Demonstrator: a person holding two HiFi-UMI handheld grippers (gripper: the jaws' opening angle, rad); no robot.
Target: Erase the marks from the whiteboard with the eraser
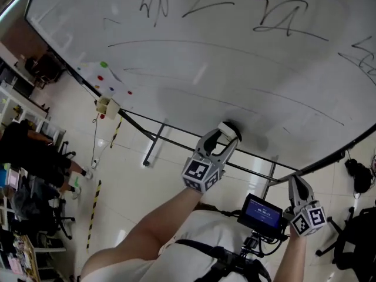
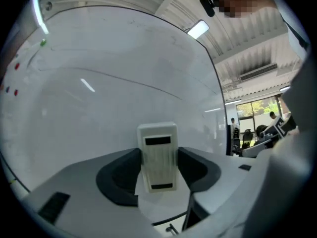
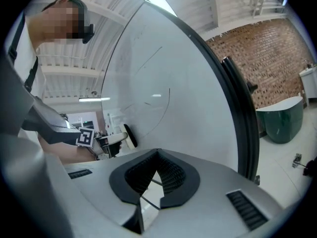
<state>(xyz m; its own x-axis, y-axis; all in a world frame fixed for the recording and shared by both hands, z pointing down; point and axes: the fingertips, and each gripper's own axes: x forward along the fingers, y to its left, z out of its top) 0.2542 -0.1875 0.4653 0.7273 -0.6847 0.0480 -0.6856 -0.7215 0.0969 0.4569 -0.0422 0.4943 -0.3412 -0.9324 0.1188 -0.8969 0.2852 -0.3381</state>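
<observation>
"Two grippers: state of each?"
"Right gripper (image 3: pixel 157 155), nearest me: ribbed dark pads closed tip to tip, nothing between them. Left gripper (image 1: pixel 227 134): fingers clamped on the eraser (image 2: pixel 158 155), one pad on each long side."
"Eraser's make and place?"
"Cream rectangular block, ribbed plastic back, two dark slots, black felt face. I see it at the lower part of the glossy whiteboard (image 1: pixel 194 69), above its black frame (image 3: pixel 246 133). Black marks (image 1: pixel 282 16) lie well higher."
</observation>
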